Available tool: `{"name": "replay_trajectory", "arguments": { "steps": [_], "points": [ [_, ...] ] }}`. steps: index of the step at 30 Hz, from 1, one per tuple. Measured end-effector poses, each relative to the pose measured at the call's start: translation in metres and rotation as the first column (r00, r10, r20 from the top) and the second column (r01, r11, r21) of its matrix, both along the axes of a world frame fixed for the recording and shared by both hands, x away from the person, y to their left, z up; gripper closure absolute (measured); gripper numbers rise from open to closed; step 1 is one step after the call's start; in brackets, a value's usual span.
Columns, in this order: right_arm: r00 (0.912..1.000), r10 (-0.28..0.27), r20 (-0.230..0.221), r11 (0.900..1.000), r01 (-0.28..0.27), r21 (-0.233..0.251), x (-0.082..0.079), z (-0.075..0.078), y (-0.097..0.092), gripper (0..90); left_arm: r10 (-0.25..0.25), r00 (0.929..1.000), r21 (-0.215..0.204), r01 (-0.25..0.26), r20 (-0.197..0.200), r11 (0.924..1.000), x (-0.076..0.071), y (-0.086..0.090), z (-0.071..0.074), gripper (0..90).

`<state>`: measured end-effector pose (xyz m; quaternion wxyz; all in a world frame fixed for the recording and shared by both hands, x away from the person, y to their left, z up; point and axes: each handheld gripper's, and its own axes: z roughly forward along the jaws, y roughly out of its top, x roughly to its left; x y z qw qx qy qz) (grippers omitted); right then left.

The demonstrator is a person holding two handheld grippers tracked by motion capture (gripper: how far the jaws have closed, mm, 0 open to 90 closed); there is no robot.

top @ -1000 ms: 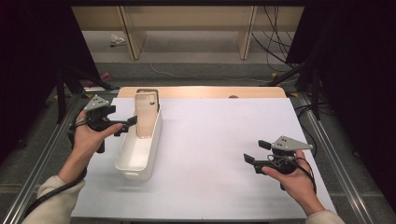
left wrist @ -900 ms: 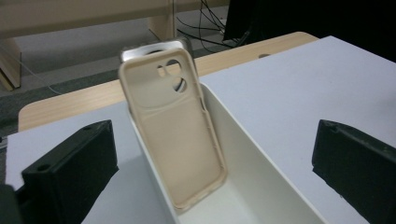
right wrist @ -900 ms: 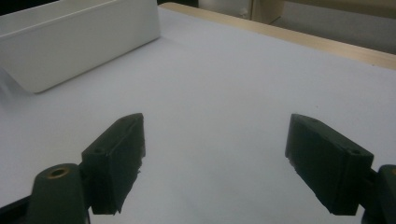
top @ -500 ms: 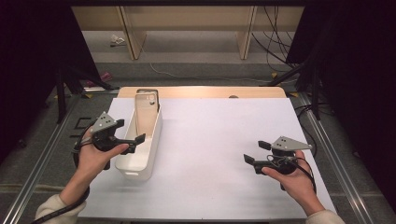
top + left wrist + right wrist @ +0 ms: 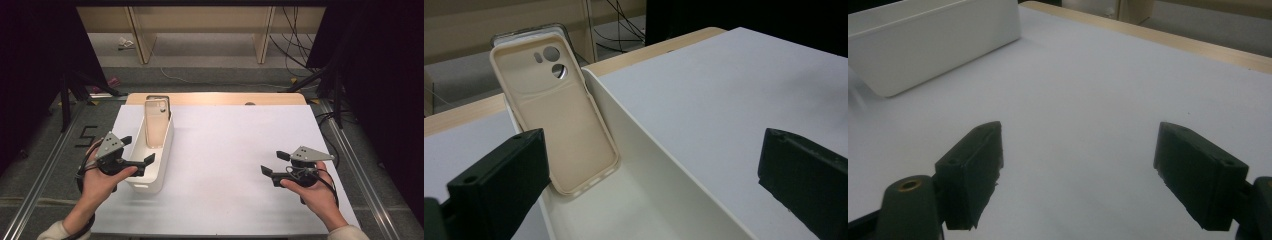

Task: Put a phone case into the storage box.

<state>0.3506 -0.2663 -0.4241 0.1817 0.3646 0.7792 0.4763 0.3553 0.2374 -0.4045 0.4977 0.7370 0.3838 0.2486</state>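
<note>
Hovering over near end of white bin (image 5: 152, 165), left tool (image 5: 134, 151) has jaws wide apart, nothing held. Bin sits by table's (image 5: 235, 150) left edge; beige phone case (image 5: 156, 122) stands inside, leaning on bin's far end wall, a 2nd darker case behind it. Right tool (image 5: 272, 164) idle w/ jaws apart near right edge. Judgement: to grab the case well, go in along bin, straddle case's side edges, close on lower half w/o knocking bin walls.
</note>
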Motion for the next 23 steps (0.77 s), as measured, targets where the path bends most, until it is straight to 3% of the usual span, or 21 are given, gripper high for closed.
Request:
{"name": "replay_trajectory", "arguments": {
  "steps": [10, 23],
  "points": [
    [1.0, 0.001, 0.002, 1.0, -0.001, 0.0, -0.0004, 0.0004, 0.0002, 20.6, 0.004, 0.9996, 0.014, -0.005, 0.028, 0.9999, -0.0102, 0.0016, -0.0039, 0.0],
    [1.0, 0.005, 0.006, 1.0, -0.005, -0.004, -0.0001, 0.0, 0.0012, 20.6, 0.002, 0.9986, 0.008, -0.002, 0.053, 1.0, -0.0104, 0.0034, -0.0076, 0.0]
  ]
}}
